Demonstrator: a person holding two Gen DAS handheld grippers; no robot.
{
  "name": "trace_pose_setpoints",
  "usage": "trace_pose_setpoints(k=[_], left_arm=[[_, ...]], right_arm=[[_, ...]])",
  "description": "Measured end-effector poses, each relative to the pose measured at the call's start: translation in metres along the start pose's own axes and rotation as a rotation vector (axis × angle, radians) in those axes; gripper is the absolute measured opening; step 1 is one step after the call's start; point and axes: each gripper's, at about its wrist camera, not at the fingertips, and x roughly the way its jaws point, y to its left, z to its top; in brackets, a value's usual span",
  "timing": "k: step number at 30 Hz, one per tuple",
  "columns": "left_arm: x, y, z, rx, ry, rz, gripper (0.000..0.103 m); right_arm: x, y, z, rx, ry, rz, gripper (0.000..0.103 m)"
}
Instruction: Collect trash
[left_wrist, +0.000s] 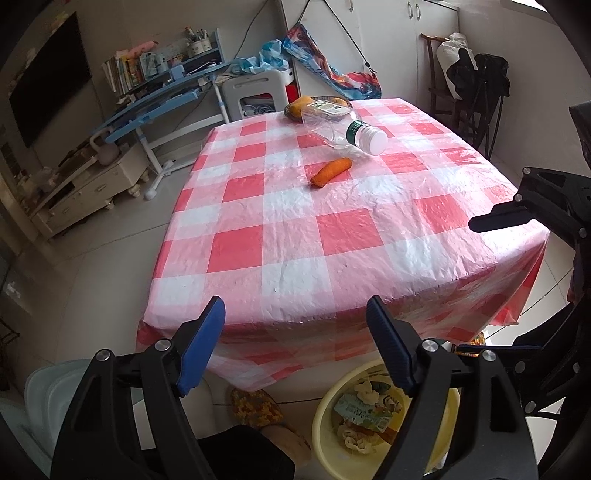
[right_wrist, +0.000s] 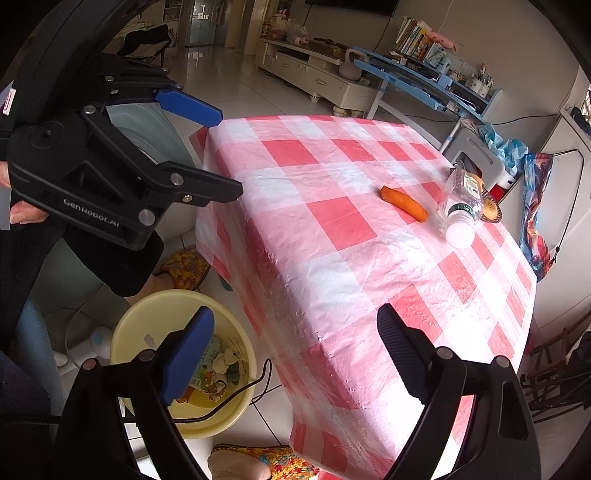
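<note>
An orange carrot (left_wrist: 330, 171) (right_wrist: 404, 203) lies on the red-and-white checked tablecloth (left_wrist: 295, 240). Just beyond it a clear plastic bottle (left_wrist: 347, 133) (right_wrist: 460, 210) with a white cap rests on its side. On the floor by the table's near corner stands a yellow bin (left_wrist: 321, 406) (right_wrist: 147, 299) holding wrappers and a carton. My left gripper (left_wrist: 295, 306) hovers open over the table's near edge with nothing between its fingers. My right gripper (right_wrist: 295, 314) is open and empty too, above the table corner and the bin.
A bowl of fruit (left_wrist: 295, 109) sits at the table's far edge behind the bottle. The person's patterned slippers (left_wrist: 255, 406) are by the bin, and a black cable (right_wrist: 236, 395) crosses its rim. A white stool (left_wrist: 258, 92), blue desk (left_wrist: 166, 96) and clothes-draped chair (left_wrist: 476, 85) surround the table.
</note>
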Motion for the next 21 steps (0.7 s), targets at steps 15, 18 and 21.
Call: trace_pose_setpoints(k=[15, 18, 21], left_arm=[[0.0019, 0.0010, 0.0008, -0.009, 0.003, 0.000, 0.077], [0.0027, 0.0013, 0.0013, -0.012, 0.002, 0.001, 0.077], [0.0035, 0.0018, 0.0017, -0.018, 0.002, 0.000, 0.078]], right_arm=[[-0.0005, 0.0010, 0.0003, -0.012, 0.000, -0.011, 0.087], [-0.0007, 0.0009, 0.0004, -0.010, -0.002, -0.010, 0.087], [-0.0005, 0.0010, 0.0004, -0.007, -0.003, -0.010, 0.087]])
